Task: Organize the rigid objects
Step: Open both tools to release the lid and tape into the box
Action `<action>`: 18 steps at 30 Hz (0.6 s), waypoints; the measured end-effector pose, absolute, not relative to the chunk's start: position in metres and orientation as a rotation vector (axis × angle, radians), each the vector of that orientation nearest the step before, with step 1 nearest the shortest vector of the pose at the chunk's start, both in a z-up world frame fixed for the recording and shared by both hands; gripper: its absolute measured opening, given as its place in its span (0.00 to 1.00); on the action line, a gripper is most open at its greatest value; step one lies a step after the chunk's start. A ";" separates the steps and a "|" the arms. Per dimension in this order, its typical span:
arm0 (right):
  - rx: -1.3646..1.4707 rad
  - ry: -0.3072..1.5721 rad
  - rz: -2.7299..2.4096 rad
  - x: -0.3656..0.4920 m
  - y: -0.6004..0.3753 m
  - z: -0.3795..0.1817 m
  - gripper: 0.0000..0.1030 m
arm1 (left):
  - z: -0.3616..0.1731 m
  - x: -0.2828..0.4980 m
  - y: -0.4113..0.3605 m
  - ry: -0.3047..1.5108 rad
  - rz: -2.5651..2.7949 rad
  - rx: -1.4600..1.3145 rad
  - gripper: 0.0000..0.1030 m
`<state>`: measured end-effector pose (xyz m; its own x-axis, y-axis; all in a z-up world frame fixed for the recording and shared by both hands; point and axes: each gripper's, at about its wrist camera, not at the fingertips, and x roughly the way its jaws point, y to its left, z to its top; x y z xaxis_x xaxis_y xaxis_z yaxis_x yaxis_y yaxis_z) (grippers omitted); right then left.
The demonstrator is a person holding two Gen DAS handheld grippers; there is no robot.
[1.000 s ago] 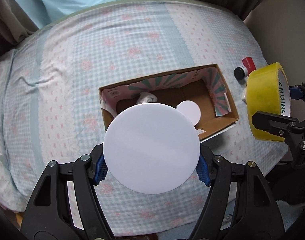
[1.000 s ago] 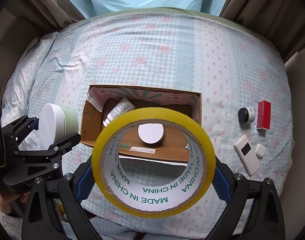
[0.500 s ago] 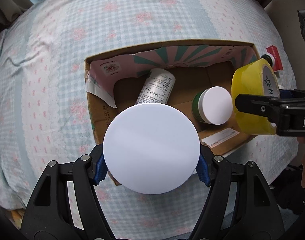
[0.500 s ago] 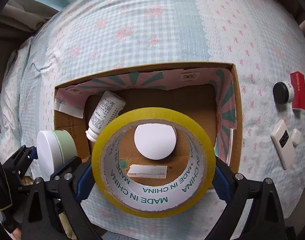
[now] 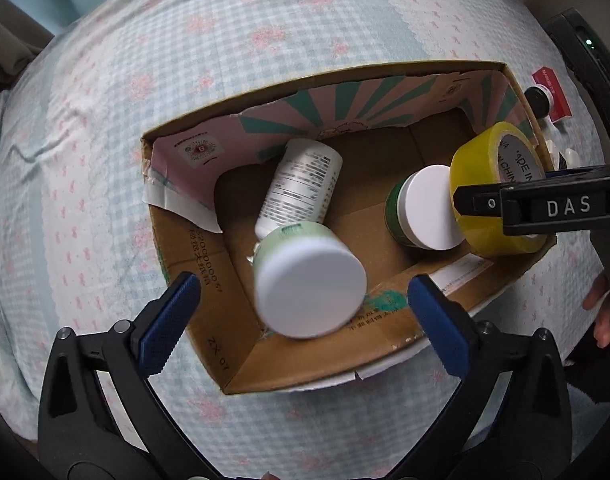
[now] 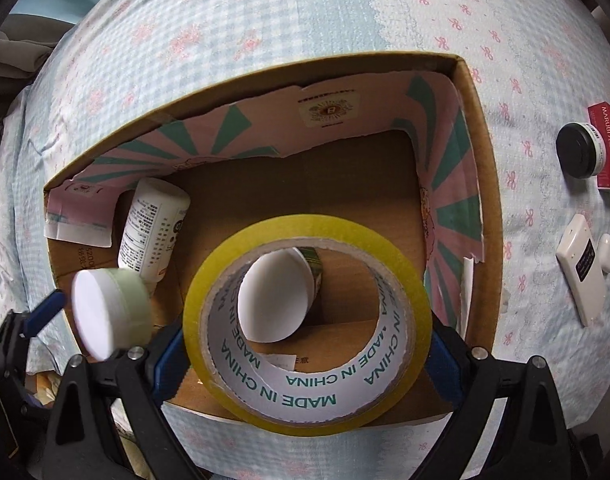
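Your left gripper (image 5: 301,292) is wide open, the green jar (image 5: 305,280) loose over the box (image 5: 209,320); your right gripper (image 6: 305,344) squeezes the tape (image 6: 305,312).

Checked floral bedsheet (image 5: 105,128), curtain (image 6: 21,40) behind

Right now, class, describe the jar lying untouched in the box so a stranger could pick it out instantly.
Find the cardboard box on the checked bedspread. Inside, toward its right end, a dark green jar lies on its side beside the yellow tape roll. Unlike the pale green jar, its body is darker.
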<state>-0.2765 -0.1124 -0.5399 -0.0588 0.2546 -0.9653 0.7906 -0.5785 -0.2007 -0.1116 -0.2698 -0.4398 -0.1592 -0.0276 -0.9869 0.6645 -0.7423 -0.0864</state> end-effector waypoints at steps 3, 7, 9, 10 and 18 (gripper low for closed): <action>1.782 1.035 -1.716 -0.279 -0.106 -0.530 1.00 | -0.433 -0.108 -0.268 0.725 -1.964 1.644 1.00; 1.747 0.946 -1.756 -0.281 -0.100 -0.515 1.00 | -0.429 -0.104 -0.266 0.723 -1.976 1.650 1.00; 1.726 0.944 -1.751 -0.278 -0.099 -0.511 1.00 | -0.427 -0.102 -0.263 0.720 -1.985 1.650 1.00; 1.715 0.959 -1.744 -0.275 -0.099 -0.510 1.00 | -0.426 -0.101 -0.262 0.715 -1.990 1.650 1.00; 1.676 1.030 -1.714 -0.261 -0.097 -0.502 1.00 | -0.416 -0.088 -0.254 0.672 -2.006 1.644 1.00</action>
